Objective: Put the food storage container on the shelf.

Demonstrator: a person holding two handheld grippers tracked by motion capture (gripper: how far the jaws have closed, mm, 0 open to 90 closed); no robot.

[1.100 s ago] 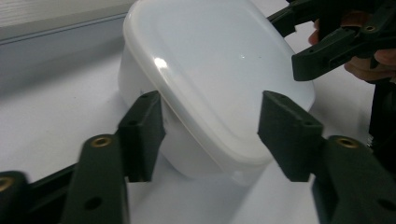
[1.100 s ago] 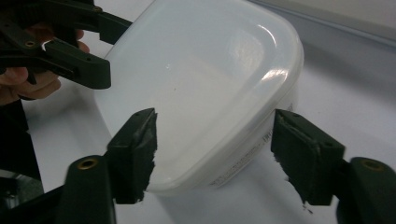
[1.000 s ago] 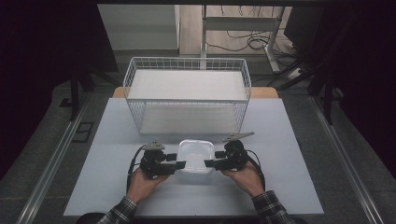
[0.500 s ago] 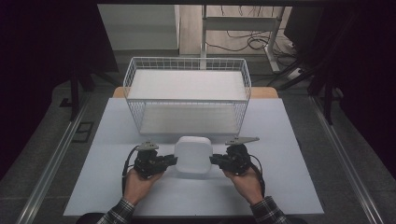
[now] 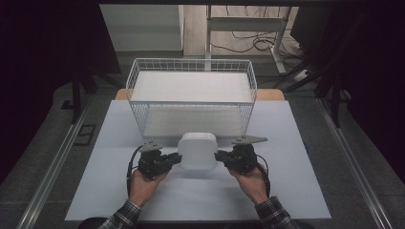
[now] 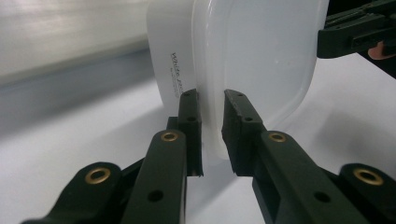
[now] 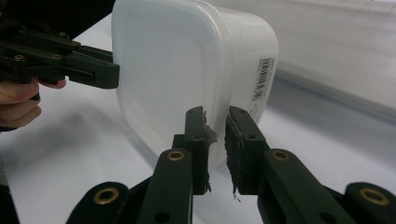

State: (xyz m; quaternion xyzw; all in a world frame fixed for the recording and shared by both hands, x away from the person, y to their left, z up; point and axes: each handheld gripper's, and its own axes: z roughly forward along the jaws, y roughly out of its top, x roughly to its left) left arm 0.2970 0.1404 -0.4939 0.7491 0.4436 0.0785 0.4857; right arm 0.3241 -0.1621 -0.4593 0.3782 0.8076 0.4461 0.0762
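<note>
1. White tabletop, large flat sheet, everything below sits on or over it.
2. Wire basket, white mesh, rectangular, at the far side of the tabletop, white liner inside; just behind the container.
3. Translucent white plastic container, rounded-square tub with lid, turned up on edge so a broad face looks toward the person; just in front of the basket's near wall, between the two grippers. Barcode sticker on one side wall, printed lettering on the opposite side wall.
4. Left gripper, black, held in the person's left hand, on the container's left; in the left gripper view its jaws stand nearly closed, narrow gap, pinching the container's protruding rim.
5. Right gripper, black, in the right hand, on the container's right; right gripper view shows jaws nearly closed on the rim at that side, pad edges ragged.
6. Plaid sleeve cuffs at the near edge of the tabletop, nearer than the container.
</note>
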